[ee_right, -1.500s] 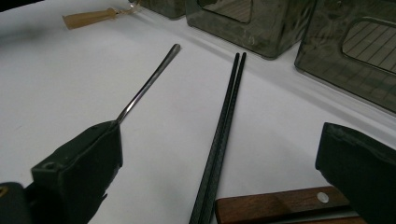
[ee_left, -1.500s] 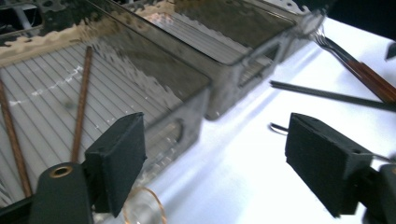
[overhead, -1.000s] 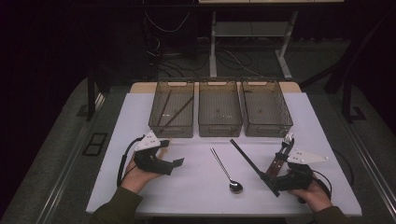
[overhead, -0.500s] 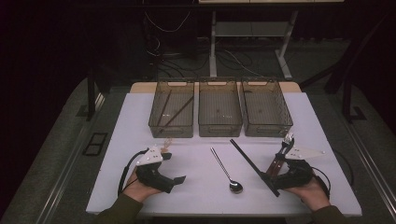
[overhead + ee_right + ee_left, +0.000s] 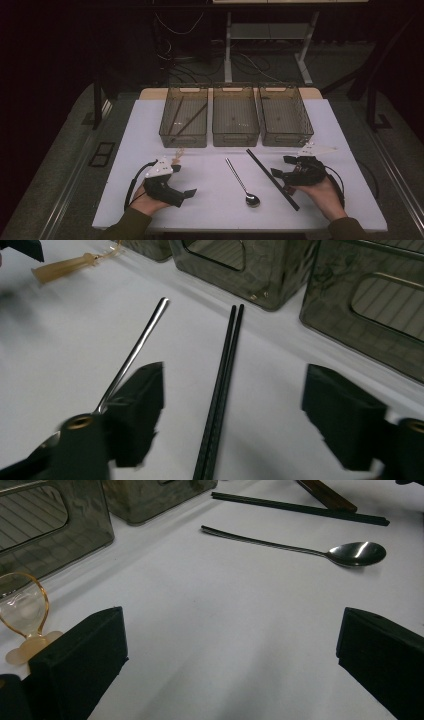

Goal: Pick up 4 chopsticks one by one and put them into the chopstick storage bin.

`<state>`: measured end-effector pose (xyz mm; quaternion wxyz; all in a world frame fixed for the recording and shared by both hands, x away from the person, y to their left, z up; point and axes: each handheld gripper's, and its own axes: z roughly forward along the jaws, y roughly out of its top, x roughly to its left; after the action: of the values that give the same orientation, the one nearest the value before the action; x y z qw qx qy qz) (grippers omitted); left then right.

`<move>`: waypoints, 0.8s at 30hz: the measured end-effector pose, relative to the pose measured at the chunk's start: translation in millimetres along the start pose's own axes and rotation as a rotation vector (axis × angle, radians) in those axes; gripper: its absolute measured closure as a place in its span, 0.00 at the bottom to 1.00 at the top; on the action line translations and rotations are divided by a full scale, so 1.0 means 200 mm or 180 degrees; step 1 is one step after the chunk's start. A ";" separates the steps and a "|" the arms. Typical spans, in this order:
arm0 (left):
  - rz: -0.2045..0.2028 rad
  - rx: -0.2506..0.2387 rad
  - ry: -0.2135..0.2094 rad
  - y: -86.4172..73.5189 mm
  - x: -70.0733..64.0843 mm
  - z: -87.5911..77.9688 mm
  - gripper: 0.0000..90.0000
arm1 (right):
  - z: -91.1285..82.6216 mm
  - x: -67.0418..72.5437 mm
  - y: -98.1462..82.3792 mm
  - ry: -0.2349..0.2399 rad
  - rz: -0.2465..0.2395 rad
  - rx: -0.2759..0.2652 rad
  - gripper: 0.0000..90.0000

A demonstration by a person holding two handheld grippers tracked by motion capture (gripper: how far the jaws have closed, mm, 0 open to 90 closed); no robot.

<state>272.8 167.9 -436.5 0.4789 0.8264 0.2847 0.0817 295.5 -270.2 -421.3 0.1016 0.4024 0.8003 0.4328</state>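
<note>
1. Right claw (image 5: 232, 415) has just been closing, its jaws apart astride the black chopsticks (image 5: 220, 390), not yet pinching.
2. Chopsticks lie on the worktop (image 5: 210, 200) beside the spoon (image 5: 241, 184): probably light, stiff, slick; grip mid-length.
3. Left claw (image 5: 230, 665) gapes empty.

The right gripper (image 5: 281, 174) now sits over the black chopsticks (image 5: 272, 179), its jaws having just been narrowing, one on each side of the pair. The left gripper (image 5: 186, 196) lies lower, farther from the left bin (image 5: 184, 122).
</note>
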 end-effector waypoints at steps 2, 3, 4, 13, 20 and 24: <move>0.0000 -0.0005 0.0013 0.00 0.00 0.00 0.00 | 0.02 -0.01 0.02 0.0020 0.0023 0.0023 0.40; 0.0014 -0.0005 0.0015 0.00 0.00 0.00 0.00 | 0.03 -0.01 0.03 0.0026 0.0030 0.0025 0.42; 0.0026 0.0001 0.0024 0.00 0.00 0.00 0.00 | 0.04 -0.02 0.04 0.0041 0.0050 0.0050 0.44; 0.0017 0.0016 0.0032 0.00 0.00 0.01 0.00 | 0.16 -0.02 0.13 0.0102 0.0021 0.0131 0.61; 0.0007 0.0007 0.0013 0.00 0.00 0.01 0.00 | 0.29 0.00 0.20 0.0051 -0.0080 0.0229 0.69; 0.0017 0.0002 -0.0001 0.00 0.00 0.01 0.00 | 0.35 0.00 0.23 -0.0010 -0.0070 0.0380 0.71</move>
<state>273.0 166.0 -437.5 0.4784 0.8274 0.2824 0.0827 356.7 -212.8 -427.8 0.0834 0.3996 0.8289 0.3825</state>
